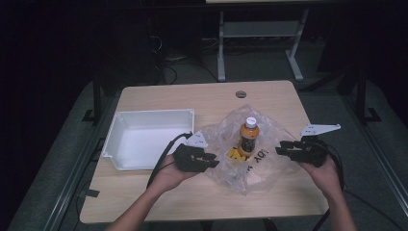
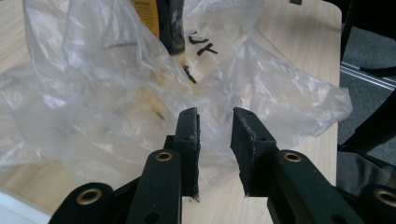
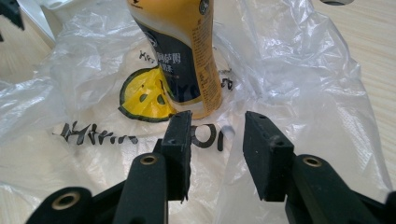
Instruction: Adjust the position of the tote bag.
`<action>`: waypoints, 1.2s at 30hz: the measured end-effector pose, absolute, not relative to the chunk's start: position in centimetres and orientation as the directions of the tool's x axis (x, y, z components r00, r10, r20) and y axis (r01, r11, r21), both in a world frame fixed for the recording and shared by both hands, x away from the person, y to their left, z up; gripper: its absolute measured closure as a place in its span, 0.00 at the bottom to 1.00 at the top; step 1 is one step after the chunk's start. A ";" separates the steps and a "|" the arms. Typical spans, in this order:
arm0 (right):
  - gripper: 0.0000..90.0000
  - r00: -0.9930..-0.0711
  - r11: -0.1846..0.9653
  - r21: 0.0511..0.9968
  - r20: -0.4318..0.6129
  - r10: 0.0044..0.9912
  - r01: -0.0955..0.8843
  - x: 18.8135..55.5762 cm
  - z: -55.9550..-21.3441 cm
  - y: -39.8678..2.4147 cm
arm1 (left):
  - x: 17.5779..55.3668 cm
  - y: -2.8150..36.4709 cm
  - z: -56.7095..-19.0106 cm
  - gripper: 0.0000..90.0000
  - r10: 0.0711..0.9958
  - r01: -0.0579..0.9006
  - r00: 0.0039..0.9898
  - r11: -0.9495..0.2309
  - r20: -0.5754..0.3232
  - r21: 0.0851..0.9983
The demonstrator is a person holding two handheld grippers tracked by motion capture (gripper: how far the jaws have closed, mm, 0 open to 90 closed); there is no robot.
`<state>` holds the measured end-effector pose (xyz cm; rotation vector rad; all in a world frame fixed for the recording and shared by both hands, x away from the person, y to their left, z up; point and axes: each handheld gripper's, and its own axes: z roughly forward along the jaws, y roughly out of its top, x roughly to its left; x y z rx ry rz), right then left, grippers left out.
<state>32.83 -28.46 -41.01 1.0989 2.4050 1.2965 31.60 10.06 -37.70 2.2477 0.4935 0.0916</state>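
Observation:
An orange drink bottle (image 1: pixel 249 135) with a white cap stands upright on a crumpled clear plastic bag (image 1: pixel 230 121) printed with a yellow face and black letters. My left gripper (image 1: pixel 213 161) is at the bag's left edge and my right gripper (image 1: pixel 280 150) at its right edge, both pointing inward at the bottle. In the left gripper view my left gripper (image 2: pixel 215 119) is open above the bag (image 2: pixel 93 84), with the bottle (image 2: pixel 163 23) beyond. In the right gripper view my right gripper (image 3: pixel 217 121) is open just short of the bottle (image 3: pixel 182 51), over the bag (image 3: pixel 289 60).
A white plastic bin (image 1: pixel 154 113) lies on the wooden table (image 1: pixel 159 192) to the left of the bag, close behind my left hand. A round cable grommet (image 1: pixel 241 94) sits near the table's far edge. A dark floor and a desk frame lie beyond.

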 end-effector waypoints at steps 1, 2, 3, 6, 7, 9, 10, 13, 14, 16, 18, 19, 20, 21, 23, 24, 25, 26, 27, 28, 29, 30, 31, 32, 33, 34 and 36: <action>0.67 -0.704 0.339 0.785 0.167 0.690 0.518 32.7 -40.9 -28.5 | 31.8 9.9 -37.6 0.78 0.376 0.320 0.922 -0.594 -0.097 0.738; 0.66 -0.706 0.339 0.787 0.165 0.689 0.515 32.6 -40.9 -28.6 | 32.0 9.8 -37.5 0.78 0.375 0.314 0.923 -0.597 -0.090 0.738; 0.66 -0.706 0.339 0.789 0.163 0.689 0.513 32.5 -40.9 -28.6 | 32.2 9.7 -37.3 0.78 0.373 0.312 0.924 -0.602 -0.087 0.735; 0.64 -0.703 0.337 0.787 0.166 0.691 0.517 32.3 -40.9 -28.7 | 32.8 9.3 -37.0 0.76 0.370 0.306 0.926 -0.609 -0.079 0.732; 0.64 -0.703 0.338 0.786 0.165 0.692 0.517 32.3 -40.9 -28.8 | 33.0 9.1 -36.8 0.76 0.368 0.307 0.926 -0.613 -0.081 0.728; 0.63 -0.704 0.339 0.789 0.160 0.692 0.513 32.3 -40.9 -28.8 | 33.3 8.9 -36.7 0.75 0.366 0.303 0.927 -0.612 -0.078 0.731; 0.62 -0.704 0.340 0.788 0.160 0.692 0.513 32.3 -41.0 -28.9 | 33.4 8.8 -36.6 0.75 0.366 0.304 0.927 -0.614 -0.079 0.729; 0.61 -0.702 0.340 0.787 0.159 0.694 0.515 32.2 -41.0 -28.9 | 33.9 8.4 -36.3 0.73 0.361 0.297 0.930 -0.620 -0.072 0.726; 0.61 -0.703 0.341 0.787 0.157 0.694 0.514 32.2 -41.0 -28.9 | 34.0 8.3 -36.3 0.73 0.363 0.296 0.929 -0.620 -0.068 0.726; 0.60 -0.703 0.342 0.787 0.157 0.694 0.514 32.2 -41.0 -28.9 | 34.2 8.1 -36.1 0.73 0.362 0.296 0.929 -0.619 -0.070 0.728; 0.59 -0.703 0.340 0.789 0.157 0.693 0.512 32.2 -40.9 -28.9 | 34.4 7.9 -35.8 0.72 0.358 0.286 0.932 -0.623 -0.060 0.728; 0.58 -0.703 0.340 0.789 0.157 0.693 0.512 32.2 -40.9 -28.9 | 34.5 7.8 -35.6 0.71 0.358 0.287 0.932 -0.624 -0.060 0.727; 0.58 -0.705 0.341 0.790 0.156 0.692 0.510 32.2 -40.9 -28.9 | 34.6 7.7 -35.5 0.71 0.356 0.283 0.933 -0.624 -0.057 0.728; 0.58 -0.706 0.342 0.790 0.155 0.692 0.509 32.2 -40.9 -28.9 | 34.7 7.6 -35.4 0.70 0.356 0.282 0.933 -0.625 -0.056 0.728; 0.57 -0.706 0.344 0.790 0.152 0.692 0.507 32.2 -40.8 -28.9 | 34.9 7.4 -35.1 0.70 0.356 0.280 0.933 -0.625 -0.053 0.729; 0.57 -0.706 0.344 0.790 0.152 0.691 0.508 32.2 -40.8 -28.8 | 35.1 7.3 -35.0 0.69 0.354 0.278 0.934 -0.628 -0.052 0.727; 0.56 -0.706 0.344 0.789 0.153 0.692 0.508 32.2 -40.8 -28.8 | 35.2 7.2 -34.9 0.69 0.353 0.276 0.934 -0.628 -0.050 0.727; 0.56 -0.706 0.346 0.790 0.151 0.692 0.507 32.2 -40.8 -28.8 | 35.3 7.1 -34.8 0.68 0.345 0.267 0.938 -0.637 -0.042 0.724; 0.55 -0.706 0.345 0.790 0.151 0.692 0.507 32.2 -40.9 -28.8 | 35.4 7.0 -34.7 0.68 0.348 0.274 0.936 -0.628 -0.052 0.728; 0.55 -0.706 0.345 0.790 0.152 0.691 0.507 32.2 -40.9 -28.8 | 35.6 6.9 -34.6 0.68 0.342 0.270 0.938 -0.635 -0.050 0.723; 0.54 -0.706 0.345 0.790 0.152 0.691 0.507 32.2 -40.9 -28.8 | 35.6 6.7 -34.6 0.67 0.348 0.278 0.936 -0.627 -0.057 0.728; 0.54 -0.706 0.344 0.790 0.152 0.691 0.507 32.2 -40.9 -28.8 | 35.7 6.6 -34.5 0.66 0.346 0.274 0.937 -0.631 -0.053 0.725; 0.54 -0.706 0.343 0.791 0.154 0.691 0.508 32.2 -40.8 -28.8 | 35.9 6.5 -34.4 0.66 0.344 0.273 0.937 -0.632 -0.053 0.725; 0.53 -0.705 0.341 0.791 0.155 0.692 0.509 32.2 -40.8 -28.8 | 36.0 6.3 -34.4 0.66 0.342 0.271 0.938 -0.634 -0.051 0.724; 0.53 -0.705 0.342 0.791 0.154 0.692 0.508 32.2 -40.8 -28.8 | 36.1 6.2 -34.3 0.65 0.342 0.270 0.938 -0.633 -0.050 0.726; 0.53 -0.705 0.342 0.791 0.154 0.692 0.508 32.2 -40.8 -28.9 | 36.2 6.1 -34.2 0.65 0.341 0.268 0.939 -0.630 -0.051 0.729; 0.52 -0.704 0.338 0.793 0.156 0.693 0.508 32.2 -40.8 -28.9 | 36.4 5.9 -34.1 0.64 0.338 0.272 0.939 -0.628 -0.059 0.729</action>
